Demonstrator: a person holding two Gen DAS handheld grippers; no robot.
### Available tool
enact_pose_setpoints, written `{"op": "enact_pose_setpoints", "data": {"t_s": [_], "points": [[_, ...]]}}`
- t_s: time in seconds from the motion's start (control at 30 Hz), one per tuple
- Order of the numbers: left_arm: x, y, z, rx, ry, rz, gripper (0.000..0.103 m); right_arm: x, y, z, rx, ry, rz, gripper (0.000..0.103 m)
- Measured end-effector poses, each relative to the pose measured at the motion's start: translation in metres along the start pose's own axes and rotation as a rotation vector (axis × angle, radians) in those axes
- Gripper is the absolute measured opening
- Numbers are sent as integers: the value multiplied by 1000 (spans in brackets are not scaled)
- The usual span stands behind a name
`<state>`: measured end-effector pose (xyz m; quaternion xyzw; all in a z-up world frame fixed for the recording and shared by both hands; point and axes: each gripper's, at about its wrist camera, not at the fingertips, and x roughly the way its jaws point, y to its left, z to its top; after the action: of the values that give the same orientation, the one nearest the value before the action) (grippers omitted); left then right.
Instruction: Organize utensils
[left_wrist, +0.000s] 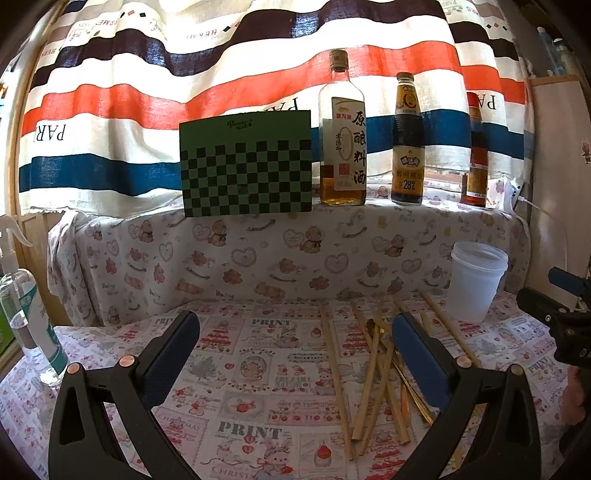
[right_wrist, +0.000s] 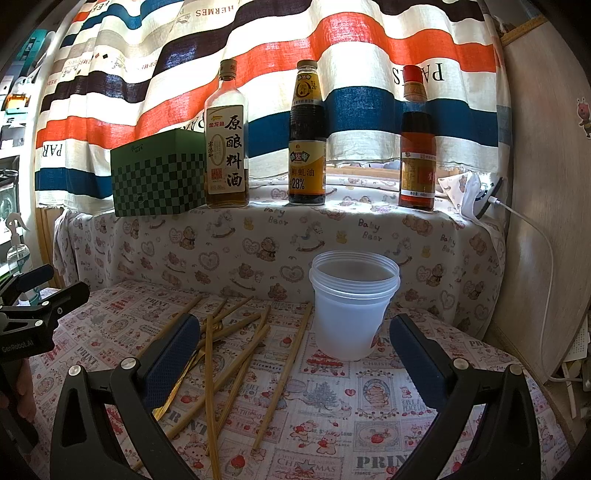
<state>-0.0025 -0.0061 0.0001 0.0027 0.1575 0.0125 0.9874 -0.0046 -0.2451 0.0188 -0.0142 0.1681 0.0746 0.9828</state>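
Note:
Several bamboo chopsticks lie in a loose pile on the printed tablecloth, with a gold metal utensil among them. The pile also shows in the right wrist view, with the gold utensil at its left. A translucent plastic cup stands upright and empty just right of the pile; it also shows in the left wrist view. My left gripper is open and empty, left of the pile. My right gripper is open and empty, before the cup.
Three sauce bottles and a green checkered box stand on a cloth-covered ledge behind the table. A spray bottle stands at the table's left edge. A white cable hangs along the right wall.

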Motion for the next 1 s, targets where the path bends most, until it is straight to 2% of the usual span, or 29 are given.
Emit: {"op": "enact_pose_setpoints", "data": {"t_s": [0.27, 0.4, 0.53, 0.73, 0.87, 0.93, 1.0], "points": [[-2, 3, 0, -9, -14, 40, 103, -1, -1, 0, 1, -2, 11, 103], [1, 8, 0, -29, 4, 36, 103, -3, 0, 0, -1, -13, 12, 103], [-2, 11, 0, -53, -11, 107, 103, -6, 1, 0, -3, -27, 11, 103], [-4, 9, -1, -36, -12, 38, 103, -8, 0, 0, 8, -32, 13, 102], [-5, 10, 0, -35, -10, 29, 103, -6, 1, 0, 1, 1, 23, 80], [-1, 11, 0, -33, 12, 21, 103, -3, 1, -1, 6, 31, 43, 75], [2, 11, 0, -35, 33, 17, 103, 0, 0, -1, 19, 55, 62, 64]]}}
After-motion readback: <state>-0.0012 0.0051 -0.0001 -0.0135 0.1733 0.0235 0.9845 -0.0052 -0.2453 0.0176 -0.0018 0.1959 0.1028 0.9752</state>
